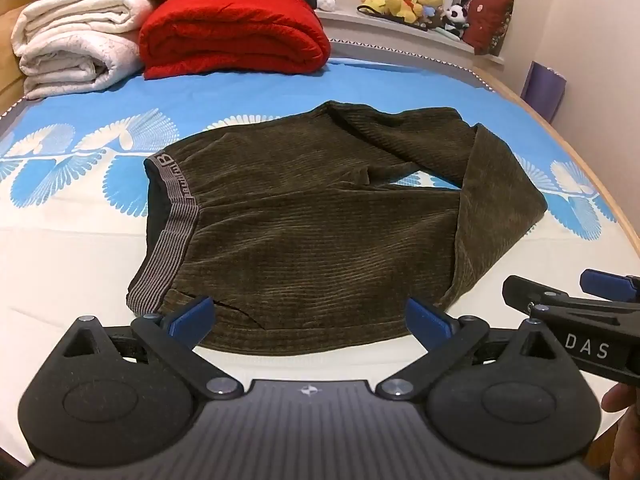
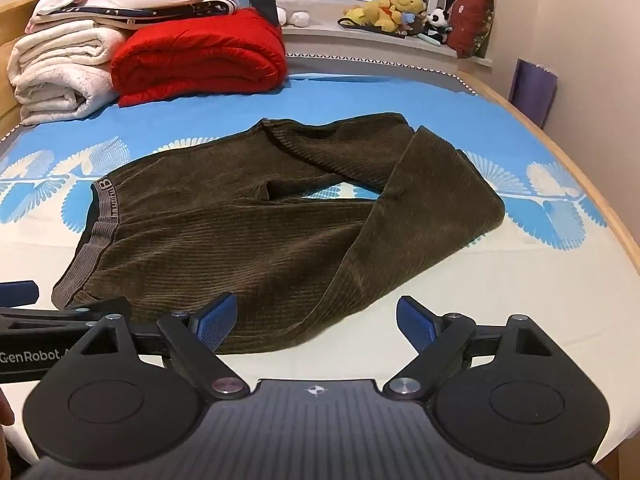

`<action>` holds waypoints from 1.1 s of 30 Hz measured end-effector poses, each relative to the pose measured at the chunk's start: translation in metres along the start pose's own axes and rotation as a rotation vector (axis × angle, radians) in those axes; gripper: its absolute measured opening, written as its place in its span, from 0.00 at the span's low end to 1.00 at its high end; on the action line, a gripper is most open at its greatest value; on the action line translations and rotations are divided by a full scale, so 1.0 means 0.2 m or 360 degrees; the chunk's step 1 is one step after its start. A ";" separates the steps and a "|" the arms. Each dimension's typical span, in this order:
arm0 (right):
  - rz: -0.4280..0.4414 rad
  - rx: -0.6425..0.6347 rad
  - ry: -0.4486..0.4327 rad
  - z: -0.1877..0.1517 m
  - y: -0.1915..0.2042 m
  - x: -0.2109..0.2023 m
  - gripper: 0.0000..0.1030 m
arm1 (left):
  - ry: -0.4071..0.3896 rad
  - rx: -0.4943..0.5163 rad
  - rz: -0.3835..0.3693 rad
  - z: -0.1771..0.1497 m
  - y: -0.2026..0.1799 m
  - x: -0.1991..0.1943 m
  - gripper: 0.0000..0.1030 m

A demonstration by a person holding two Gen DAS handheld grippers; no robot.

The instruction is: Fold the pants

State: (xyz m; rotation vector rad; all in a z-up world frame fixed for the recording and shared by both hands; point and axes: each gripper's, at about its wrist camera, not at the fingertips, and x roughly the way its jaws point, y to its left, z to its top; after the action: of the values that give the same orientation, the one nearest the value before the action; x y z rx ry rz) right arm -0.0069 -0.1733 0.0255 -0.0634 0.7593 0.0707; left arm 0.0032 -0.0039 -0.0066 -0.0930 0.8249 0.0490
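Observation:
Dark olive corduroy pants (image 1: 312,216) (image 2: 248,232) lie on the bed, grey striped waistband (image 1: 172,224) (image 2: 90,240) at the left, both legs bent back over themselves at the right. My left gripper (image 1: 310,314) hovers open above the pants' near edge, nothing between its blue pads. My right gripper (image 2: 316,322) is open too, over the near hem of the folded leg, its blue pads apart and gripping nothing. In the left wrist view the right gripper's fingers (image 1: 600,284) show at the right edge; in the right wrist view the left gripper's fingers (image 2: 20,292) show at the left.
A red folded blanket (image 1: 236,32) (image 2: 200,52) and a stack of white bedding (image 1: 76,40) (image 2: 60,64) sit at the head of the bed. Plush toys (image 1: 416,0) line the windowsill. The bed's wooden rim (image 1: 568,148) curves along the right.

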 end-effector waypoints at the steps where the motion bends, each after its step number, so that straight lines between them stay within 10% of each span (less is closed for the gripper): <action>1: 0.0000 -0.0002 0.0000 0.00 0.00 0.00 0.85 | -0.0001 0.0001 0.0000 0.00 -0.01 0.00 0.99; 33: -0.0010 0.0000 -0.0009 0.00 0.04 0.00 0.85 | 0.0001 0.0001 -0.0005 0.02 0.04 -0.04 0.99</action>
State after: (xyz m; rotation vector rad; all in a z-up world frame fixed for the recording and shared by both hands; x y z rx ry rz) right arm -0.0072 -0.1649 0.0255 -0.0654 0.7534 0.0651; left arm 0.0002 0.0040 0.0025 -0.0938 0.8251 0.0460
